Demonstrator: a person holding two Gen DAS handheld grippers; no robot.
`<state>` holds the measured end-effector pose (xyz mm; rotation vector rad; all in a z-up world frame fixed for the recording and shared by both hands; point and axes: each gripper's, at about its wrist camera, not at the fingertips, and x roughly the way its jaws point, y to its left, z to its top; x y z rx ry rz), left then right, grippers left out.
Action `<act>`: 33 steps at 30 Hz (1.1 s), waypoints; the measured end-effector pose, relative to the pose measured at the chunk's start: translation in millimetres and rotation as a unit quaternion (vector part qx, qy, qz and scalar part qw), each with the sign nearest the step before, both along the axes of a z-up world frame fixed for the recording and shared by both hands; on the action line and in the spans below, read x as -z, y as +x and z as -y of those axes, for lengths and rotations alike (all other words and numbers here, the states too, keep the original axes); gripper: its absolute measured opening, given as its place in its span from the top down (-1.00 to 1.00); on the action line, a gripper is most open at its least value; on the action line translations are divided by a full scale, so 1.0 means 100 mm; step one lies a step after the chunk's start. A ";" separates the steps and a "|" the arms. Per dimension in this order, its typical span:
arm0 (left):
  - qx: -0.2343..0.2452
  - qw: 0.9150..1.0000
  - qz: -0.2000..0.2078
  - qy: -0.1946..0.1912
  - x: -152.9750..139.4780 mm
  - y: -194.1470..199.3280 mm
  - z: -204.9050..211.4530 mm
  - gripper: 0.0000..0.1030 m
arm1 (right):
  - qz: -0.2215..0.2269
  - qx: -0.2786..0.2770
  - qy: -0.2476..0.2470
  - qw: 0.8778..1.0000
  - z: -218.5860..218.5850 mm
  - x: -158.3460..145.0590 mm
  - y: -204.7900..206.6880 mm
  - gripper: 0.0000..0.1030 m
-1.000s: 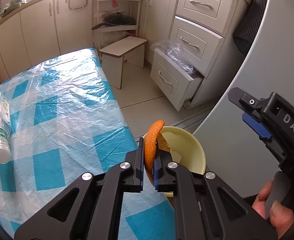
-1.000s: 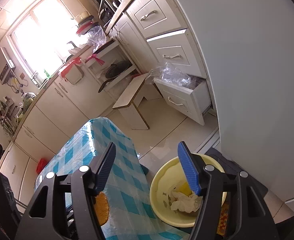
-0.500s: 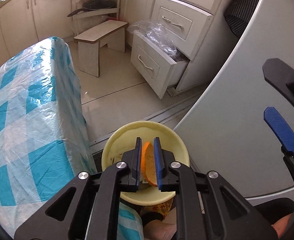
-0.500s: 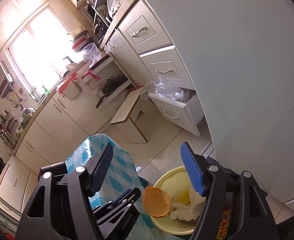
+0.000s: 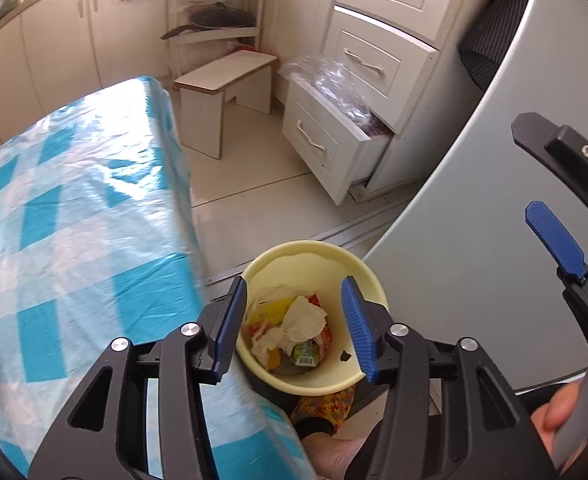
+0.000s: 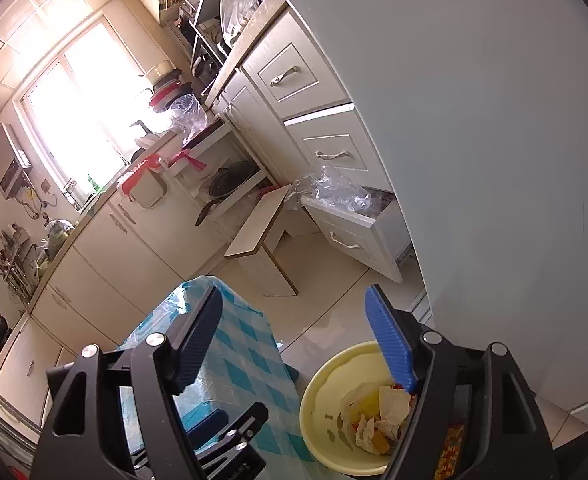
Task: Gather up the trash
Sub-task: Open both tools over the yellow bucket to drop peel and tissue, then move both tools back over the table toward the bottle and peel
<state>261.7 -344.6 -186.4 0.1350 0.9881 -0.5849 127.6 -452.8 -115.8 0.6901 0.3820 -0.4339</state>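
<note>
A pale yellow bin (image 5: 368, 276) stands on the floor between the table and a grey appliance. It holds crumpled white paper (image 5: 304, 320) and coloured wrappers. My left gripper (image 5: 294, 320) hangs right over the bin's mouth. Its jaws are opening and nothing is between the blue pads. In the right wrist view the bin (image 6: 318, 396) lies low at the right, with the left gripper (image 6: 229, 436) at its left. My right gripper (image 6: 294, 320) hovers above the bin's near side. Its jaws are wide, still opening, and empty.
The table with a blue-checked cloth under clear plastic (image 5: 73, 240) fills the left. The grey appliance's curved side (image 5: 474, 260) closes the right. An open drawer stuffed with plastic bags (image 5: 334, 136) and a low white stool (image 5: 225, 76) stand on the tiled floor beyond. A hand (image 5: 562, 412) grips the right handle.
The left gripper carried an orange peel from the table's edge to over the bin and opened. The peel is gone from its jaws. The right jaws widened a little.
</note>
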 end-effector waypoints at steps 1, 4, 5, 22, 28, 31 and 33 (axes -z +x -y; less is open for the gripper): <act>-0.006 1.000 0.003 0.002 -0.03 -0.01 -0.08 0.05 | 0.000 -0.001 -0.002 1.000 -0.02 -0.01 0.01 -0.41; -0.023 1.000 0.015 0.008 -0.12 -0.06 -0.31 -0.01 | -0.001 -0.010 -0.011 1.000 -0.07 -0.04 0.04 -0.41; -0.030 0.999 0.018 0.009 -0.15 -0.08 -0.39 -0.03 | -0.002 -0.013 -0.016 1.000 -0.10 -0.05 0.05 -0.41; -0.129 0.990 0.064 0.015 -0.60 -0.47 -1.73 -0.26 | -0.024 -0.135 -0.105 0.985 -0.91 -0.19 0.37 -0.53; -0.160 0.984 0.078 0.009 -0.72 -0.62 -2.14 -0.34 | -0.017 -0.193 -0.143 0.971 -1.32 -0.30 0.36 -0.57; -0.173 0.981 0.086 0.007 -0.78 -0.68 -2.33 -0.37 | -0.015 -0.218 -0.157 0.963 -1.52 -0.32 0.33 -0.57; -0.182 0.979 0.090 0.003 -0.81 -0.73 -2.46 -0.39 | -0.014 -0.234 -0.166 0.958 -1.65 -0.31 0.28 -0.57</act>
